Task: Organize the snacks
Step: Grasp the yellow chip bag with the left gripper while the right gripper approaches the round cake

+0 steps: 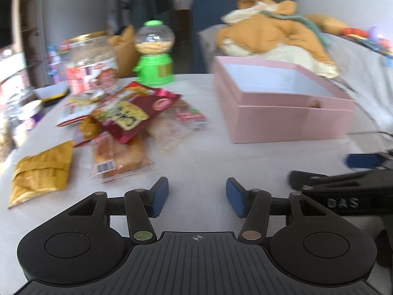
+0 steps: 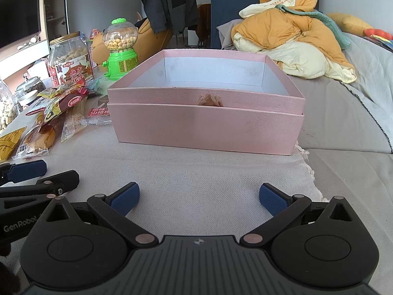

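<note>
A pile of snack packets (image 1: pixel 127 113) lies on the white cloth, left of an open, empty pink box (image 1: pixel 282 103). The pile holds a dark red bag, a clear bread packet (image 1: pixel 118 157) and a yellow packet (image 1: pixel 41 172). My left gripper (image 1: pixel 197 196) is open and empty, low over the cloth in front of the pile. My right gripper (image 2: pixel 199 198) is open and empty, facing the pink box (image 2: pixel 206 123) from the front. The pile also shows in the right wrist view (image 2: pixel 56 113) at the left. Each gripper sees the other beside it.
A peanut jar (image 2: pixel 70 59), a green candy dispenser (image 2: pixel 120 49) and glass jars (image 2: pixel 7 105) stand behind the pile. A sofa with orange and cream bedding (image 2: pixel 292 36) lies right of the table. The cloth's fringed edge (image 2: pixel 309 167) is near my right gripper.
</note>
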The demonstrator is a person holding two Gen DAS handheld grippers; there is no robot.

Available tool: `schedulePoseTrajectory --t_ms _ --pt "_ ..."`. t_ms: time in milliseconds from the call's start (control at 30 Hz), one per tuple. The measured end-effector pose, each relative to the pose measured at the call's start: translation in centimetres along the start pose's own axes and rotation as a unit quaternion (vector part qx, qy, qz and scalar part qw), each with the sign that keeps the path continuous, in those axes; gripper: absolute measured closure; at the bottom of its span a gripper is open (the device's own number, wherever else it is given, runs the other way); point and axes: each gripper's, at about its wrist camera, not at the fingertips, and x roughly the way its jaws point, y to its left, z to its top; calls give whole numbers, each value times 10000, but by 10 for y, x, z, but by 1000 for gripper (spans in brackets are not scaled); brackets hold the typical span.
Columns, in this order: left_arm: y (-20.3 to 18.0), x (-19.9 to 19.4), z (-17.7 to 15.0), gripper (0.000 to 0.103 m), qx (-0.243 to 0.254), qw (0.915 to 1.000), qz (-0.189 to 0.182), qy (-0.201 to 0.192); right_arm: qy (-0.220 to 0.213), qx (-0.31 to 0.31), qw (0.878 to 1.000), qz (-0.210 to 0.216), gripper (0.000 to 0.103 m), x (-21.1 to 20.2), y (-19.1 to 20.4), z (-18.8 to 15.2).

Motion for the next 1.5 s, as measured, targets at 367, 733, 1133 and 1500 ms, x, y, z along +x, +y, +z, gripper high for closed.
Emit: schedulePoseTrajectory --t_ms 367,733,1133,1500 --pt "147 -31 51 48 -774 9956 254 -456 1133 -110 9935 77 0 13 2 30" --pt "232 3 22 48 -1438 9886 -382 239 996 -61 9950 -12 0 17 7 31" --pt "207 -63 6 49 -110 9996 -209 177 1306 -706 9765 1561 0 16 119 73" --pt "165 -32 -5 42 645 9957 459 486 1226 -1485 9734 1239 39 33 173 78"
